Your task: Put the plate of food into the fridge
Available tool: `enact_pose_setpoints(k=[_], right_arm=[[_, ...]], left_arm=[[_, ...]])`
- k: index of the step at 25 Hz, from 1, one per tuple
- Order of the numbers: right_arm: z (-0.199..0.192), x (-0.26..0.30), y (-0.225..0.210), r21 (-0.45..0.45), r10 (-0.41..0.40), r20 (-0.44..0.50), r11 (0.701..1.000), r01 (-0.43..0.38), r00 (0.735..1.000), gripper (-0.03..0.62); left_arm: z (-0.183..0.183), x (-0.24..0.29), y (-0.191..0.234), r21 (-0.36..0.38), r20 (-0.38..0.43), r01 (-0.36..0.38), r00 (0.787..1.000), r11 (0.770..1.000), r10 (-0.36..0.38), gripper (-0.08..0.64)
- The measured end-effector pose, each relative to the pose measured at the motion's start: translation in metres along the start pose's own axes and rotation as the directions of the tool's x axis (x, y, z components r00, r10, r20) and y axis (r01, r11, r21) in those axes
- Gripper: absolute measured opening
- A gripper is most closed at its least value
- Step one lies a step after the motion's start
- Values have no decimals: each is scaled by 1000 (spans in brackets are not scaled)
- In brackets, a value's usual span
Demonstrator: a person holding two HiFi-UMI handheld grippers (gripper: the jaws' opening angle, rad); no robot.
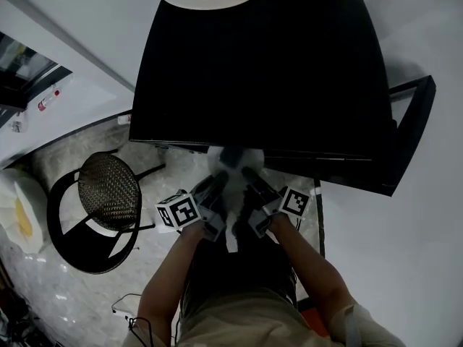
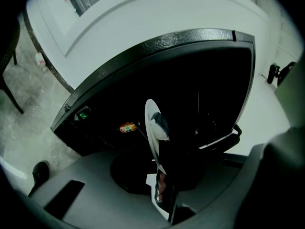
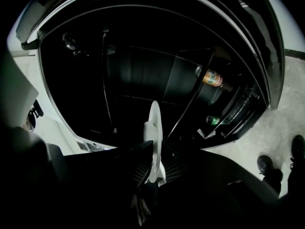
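While left gripper [image 1: 219,186] and right gripper [image 1: 251,185] both clamp the plate [image 1: 233,157] by its near rim, side by side, the open fridge [image 1: 260,71] sits dead ahead — far rim leading. Neither hand looks nearer.

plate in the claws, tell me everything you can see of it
The plate is white, round and thin, with a smooth surface. Both gripper views show it edge-on. The left claw and the right claw are each shut on its near rim, side by side. A pale lump of food with a dark patch sits on it, but I can't tell what kind. The plate is held at the mouth of the open black fridge, and nothing else visibly touches it.
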State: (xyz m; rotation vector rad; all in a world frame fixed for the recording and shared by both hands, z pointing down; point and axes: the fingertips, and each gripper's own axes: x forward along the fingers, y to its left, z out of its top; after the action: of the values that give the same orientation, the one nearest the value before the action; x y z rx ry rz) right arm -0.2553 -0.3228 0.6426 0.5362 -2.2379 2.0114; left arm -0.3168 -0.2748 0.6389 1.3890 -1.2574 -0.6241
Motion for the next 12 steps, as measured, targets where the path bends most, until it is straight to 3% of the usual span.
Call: enact_pose_setpoints(k=[6, 12], right_arm=[[1, -3, -16, -21, 27, 10, 999, -27, 1000, 37], [5, 4, -26, -1, 74, 8, 997, -74, 997, 37]], left_arm=[[-16, 9, 13, -41, 42, 26, 999, 999, -24, 41], [-14, 16, 21, -12, 87, 19, 996, 1000, -18, 40]])
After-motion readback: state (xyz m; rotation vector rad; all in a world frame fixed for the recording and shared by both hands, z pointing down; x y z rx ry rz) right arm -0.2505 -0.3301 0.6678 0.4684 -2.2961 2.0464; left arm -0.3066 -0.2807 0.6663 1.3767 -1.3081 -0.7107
